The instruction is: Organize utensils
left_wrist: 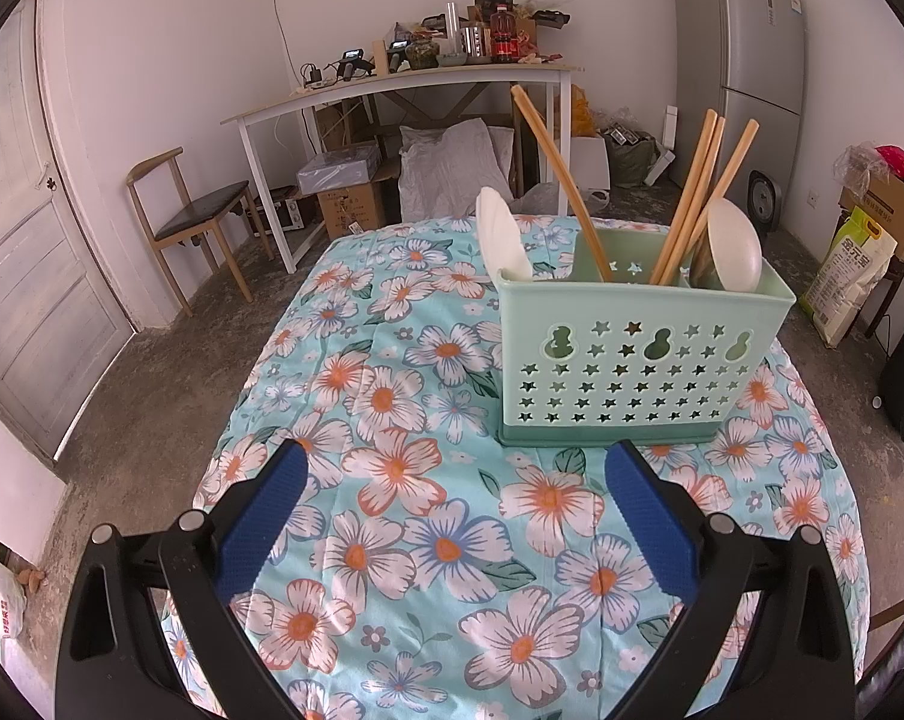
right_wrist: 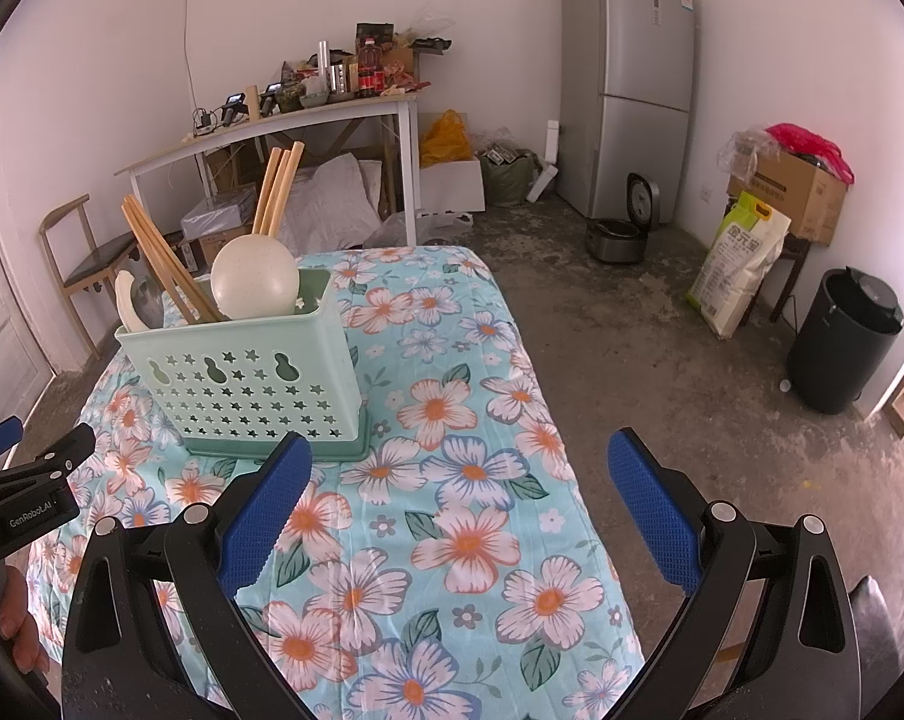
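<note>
Round table (left_wrist: 344, 360), draped whole in a pale blue cloth (left_wrist: 452, 540) printed with white and orange flowers. Standing upright on that cloth toward the far side, a mint green utensil caddy (left_wrist: 637, 360) with star and gourd cut-outs, its darker green base touching the fabric. Around the caddy, only bare flowered cloth, lightly creased.

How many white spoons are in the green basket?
2: one white spoon at the left end of the green basket, one round spoon at the right end. Others may be hidden.
</note>
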